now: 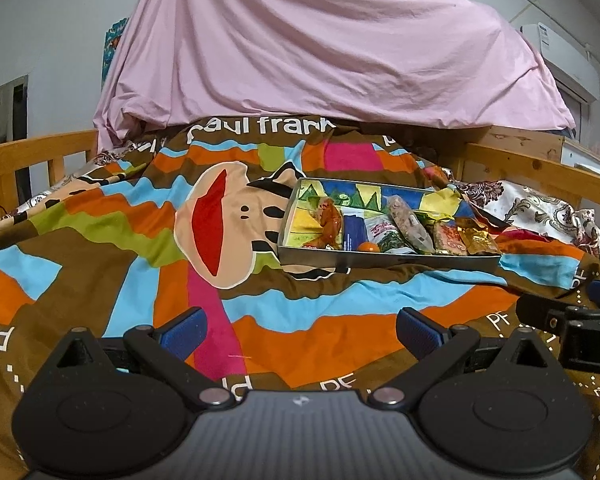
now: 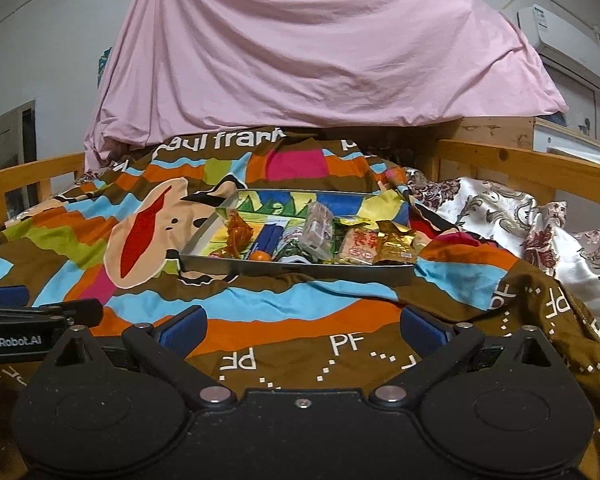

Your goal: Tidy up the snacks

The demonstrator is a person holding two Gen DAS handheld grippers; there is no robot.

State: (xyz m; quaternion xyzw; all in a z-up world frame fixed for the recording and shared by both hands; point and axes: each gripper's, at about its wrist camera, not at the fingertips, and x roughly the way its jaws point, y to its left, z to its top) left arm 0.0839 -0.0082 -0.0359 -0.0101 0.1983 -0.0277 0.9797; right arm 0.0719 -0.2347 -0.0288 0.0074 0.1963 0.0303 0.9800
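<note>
A shallow metal tray [image 1: 388,261] [image 2: 300,270] with a colourful lining lies on a patterned quilt. Several snack packets lie in it: an orange-brown packet [image 1: 327,220] [image 2: 238,232], a blue packet [image 1: 355,229] [image 2: 269,239], a small orange ball [image 1: 369,247] [image 2: 259,256], a long pinkish packet [image 1: 410,224] [image 2: 318,226], a red-and-tan packet [image 1: 449,239] [image 2: 358,250] and a gold packet [image 1: 478,236] [image 2: 396,246]. My left gripper [image 1: 300,330] is open and empty, low over the quilt, short of the tray. My right gripper [image 2: 302,330] is open and empty, beside it.
A pink sheet [image 1: 320,48] is draped high behind the quilt. Wooden bed rails [image 1: 32,152] [image 2: 540,164] run along both sides. A floral satin cloth [image 2: 500,216] lies to the right of the tray. An air conditioner [image 2: 560,44] hangs on the right wall.
</note>
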